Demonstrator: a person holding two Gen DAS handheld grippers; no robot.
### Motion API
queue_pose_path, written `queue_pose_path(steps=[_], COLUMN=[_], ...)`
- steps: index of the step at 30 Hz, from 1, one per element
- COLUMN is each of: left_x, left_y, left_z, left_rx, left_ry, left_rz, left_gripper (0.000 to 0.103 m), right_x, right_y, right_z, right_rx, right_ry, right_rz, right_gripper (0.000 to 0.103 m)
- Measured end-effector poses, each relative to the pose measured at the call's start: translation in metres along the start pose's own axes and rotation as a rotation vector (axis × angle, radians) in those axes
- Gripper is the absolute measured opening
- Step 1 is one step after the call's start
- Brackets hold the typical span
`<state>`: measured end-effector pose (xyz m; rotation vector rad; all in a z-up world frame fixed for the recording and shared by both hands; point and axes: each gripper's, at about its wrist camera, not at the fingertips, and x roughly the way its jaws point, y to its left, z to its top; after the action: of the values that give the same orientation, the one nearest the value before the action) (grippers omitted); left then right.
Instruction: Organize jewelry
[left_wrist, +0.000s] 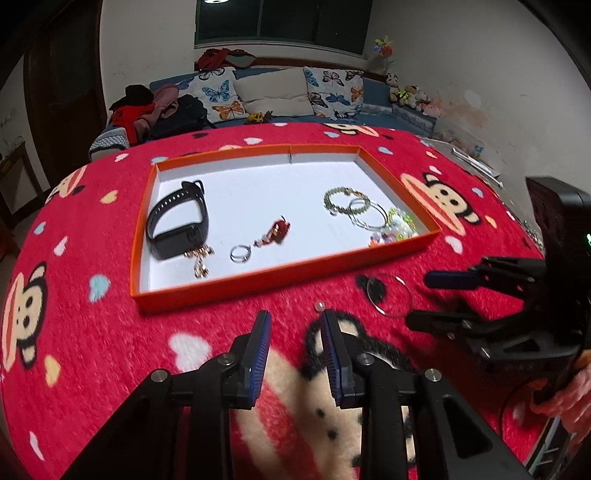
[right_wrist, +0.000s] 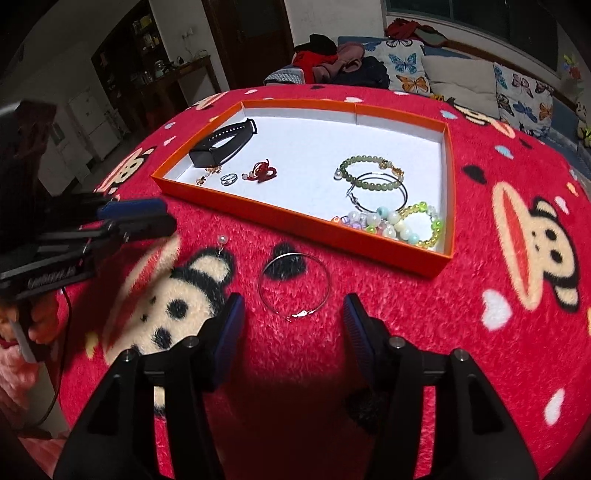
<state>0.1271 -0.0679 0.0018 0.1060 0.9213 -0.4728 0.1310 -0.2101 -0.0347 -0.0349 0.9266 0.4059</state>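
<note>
Right tongs (right_wrist: 293, 314) apart, empty, hovering just short of thin silver wire bangle (right_wrist: 293, 282) lying on red fleece monkey-print worktop cover (right_wrist: 406, 314). Left tongs (left_wrist: 295, 328) narrowly apart, empty, near small pearl earring (left_wrist: 320, 305) on cover. Beyond: shallow orange cardboard tray (right_wrist: 258, 210) holding black smartwatch (right_wrist: 221, 146), green bead bracelet (right_wrist: 365, 171), other jewelry.

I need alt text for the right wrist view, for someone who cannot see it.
The open right gripper hovers over a thin silver bangle lying on a red cartoon-monkey blanket, just outside an orange tray. The tray holds a black watch, bead bracelets and small rings. The left gripper reaches in from the left near a pearl earring.
</note>
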Motion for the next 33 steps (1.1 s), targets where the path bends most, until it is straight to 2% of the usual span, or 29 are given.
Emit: queue_pose_path(steps=[12, 22, 33], left_x=[0.019, 0.044, 0.055], left_y=[-0.004, -0.01, -0.022], left_z=[0.004, 0.012, 0.013], left_rx=[-0.004, -0.011, 0.045], left_ry=[0.032, 0.051, 0.031], left_rz=[-0.047, -0.054, -0.011], left_gripper=[0.03, 0.03, 0.026], right_x=[0.018, 0.022, 0.02], right_y=[0.011, 0.014, 0.011], right_z=[0.007, 0.009, 0.007], right_rx=[-0.028, -0.061, -0.06], right_ry=[0.019, 0.008, 0.0], right_rz=[-0.02, -0.043, -0.045], right_gripper=[0.056, 0.056, 0.05])
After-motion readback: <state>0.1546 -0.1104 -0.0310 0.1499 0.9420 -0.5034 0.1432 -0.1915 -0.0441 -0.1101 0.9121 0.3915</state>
